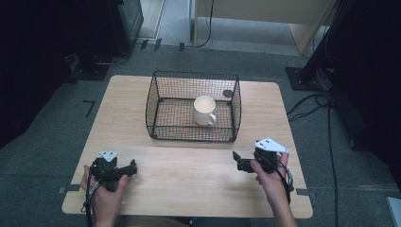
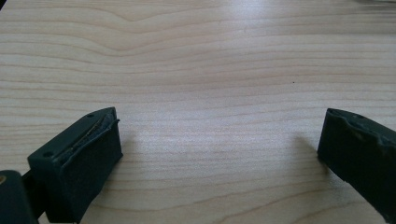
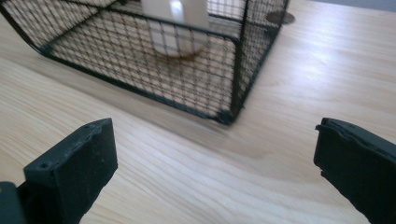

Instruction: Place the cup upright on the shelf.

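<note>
Black tongs (image 1: 242,162) with grey triangular plates and trailing cables.

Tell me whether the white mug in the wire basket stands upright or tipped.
Upright: the white ceramic mug rests on its base inside the black wire basket, open rim facing up.

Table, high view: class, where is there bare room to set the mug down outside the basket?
Free: the wide wooden strip between the wire basket and the table's near edge, between the left gripper and the right gripper; also both sides of the basket. Crowded: inside it, around the white mug.
</note>
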Action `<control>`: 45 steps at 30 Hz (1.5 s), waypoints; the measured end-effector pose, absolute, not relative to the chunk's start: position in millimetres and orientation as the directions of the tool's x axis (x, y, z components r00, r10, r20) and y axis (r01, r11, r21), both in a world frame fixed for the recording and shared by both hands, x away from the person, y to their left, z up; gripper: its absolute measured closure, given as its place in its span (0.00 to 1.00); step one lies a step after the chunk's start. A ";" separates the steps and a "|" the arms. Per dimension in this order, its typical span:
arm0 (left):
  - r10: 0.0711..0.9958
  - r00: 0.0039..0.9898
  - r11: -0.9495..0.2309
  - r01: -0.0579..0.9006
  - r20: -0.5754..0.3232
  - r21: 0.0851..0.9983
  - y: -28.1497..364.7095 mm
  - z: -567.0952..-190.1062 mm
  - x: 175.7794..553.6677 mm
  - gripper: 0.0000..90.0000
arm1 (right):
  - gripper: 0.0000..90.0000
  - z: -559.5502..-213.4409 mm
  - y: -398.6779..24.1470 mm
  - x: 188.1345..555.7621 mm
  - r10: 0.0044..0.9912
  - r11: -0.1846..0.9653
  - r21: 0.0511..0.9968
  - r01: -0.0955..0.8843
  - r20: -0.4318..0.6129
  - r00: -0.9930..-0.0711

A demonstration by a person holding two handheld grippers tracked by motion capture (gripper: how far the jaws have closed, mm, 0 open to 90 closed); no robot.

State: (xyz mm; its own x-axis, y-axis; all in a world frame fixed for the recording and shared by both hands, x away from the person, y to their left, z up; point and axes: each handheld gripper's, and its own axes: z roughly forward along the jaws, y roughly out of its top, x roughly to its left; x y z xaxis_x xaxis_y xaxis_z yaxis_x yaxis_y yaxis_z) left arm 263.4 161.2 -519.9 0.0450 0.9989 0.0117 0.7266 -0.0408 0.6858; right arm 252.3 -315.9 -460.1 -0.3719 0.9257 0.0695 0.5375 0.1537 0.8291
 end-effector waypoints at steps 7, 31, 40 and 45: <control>0.999 0.044 -0.040 0.727 0.011 0.686 161.1 -519.9 263.4 0.00 | 0.00 -478.8 -337.0 244.2 0.944 0.112 0.814 0.570 0.092 -0.317; 0.999 0.044 -0.040 0.727 0.011 0.686 161.1 -519.9 263.3 0.00 | 0.00 -526.5 -395.6 220.8 0.986 0.055 0.717 0.695 0.069 -0.149; 0.999 0.044 -0.039 0.726 0.011 0.686 161.1 -520.0 263.2 0.00 | 0.00 -527.4 -398.9 212.2 0.987 0.091 0.709 0.699 0.027 -0.156; 0.999 0.044 -0.039 0.726 0.011 0.686 161.1 -520.0 263.3 0.00 | 0.00 -527.5 -399.0 211.0 0.988 0.091 0.711 0.698 0.026 -0.155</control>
